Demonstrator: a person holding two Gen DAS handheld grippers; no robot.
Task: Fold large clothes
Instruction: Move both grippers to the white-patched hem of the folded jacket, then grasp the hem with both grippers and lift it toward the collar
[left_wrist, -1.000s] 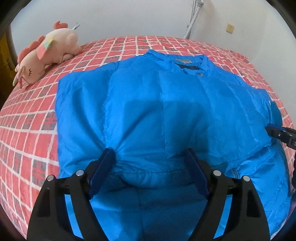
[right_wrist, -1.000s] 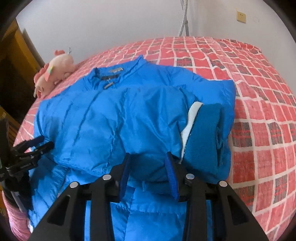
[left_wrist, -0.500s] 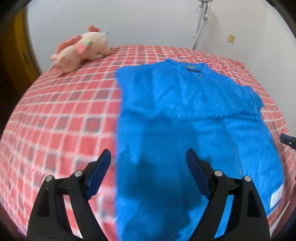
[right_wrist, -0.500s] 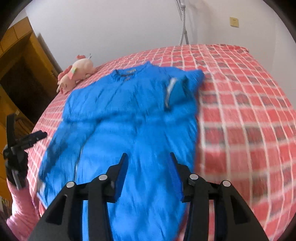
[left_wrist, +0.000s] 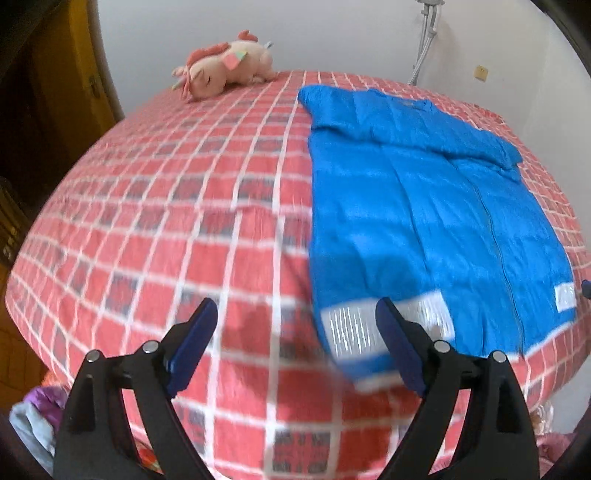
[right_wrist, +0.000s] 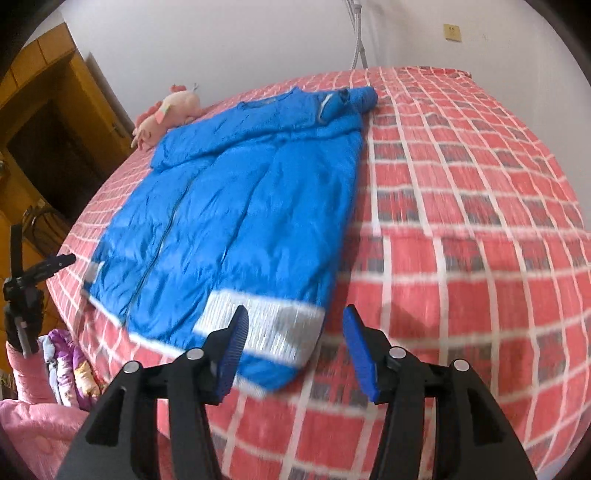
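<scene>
Both grippers, left (left_wrist: 295, 341) and right (right_wrist: 293, 349), have pulled back to the jacket's (right_wrist: 240, 206) hem, fingers just opened wider, empty. Jacket lies flat on the bed (left_wrist: 166, 221), sleeves folded at twelve o'clock.

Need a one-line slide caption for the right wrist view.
Right gripper open and empty above the hem of a blue jacket lying flat on a red checked bed, plush toy behind.

blurred jacket hem (left_wrist: 369, 332), bedding pile (right_wrist: 70, 365) cut off
</scene>
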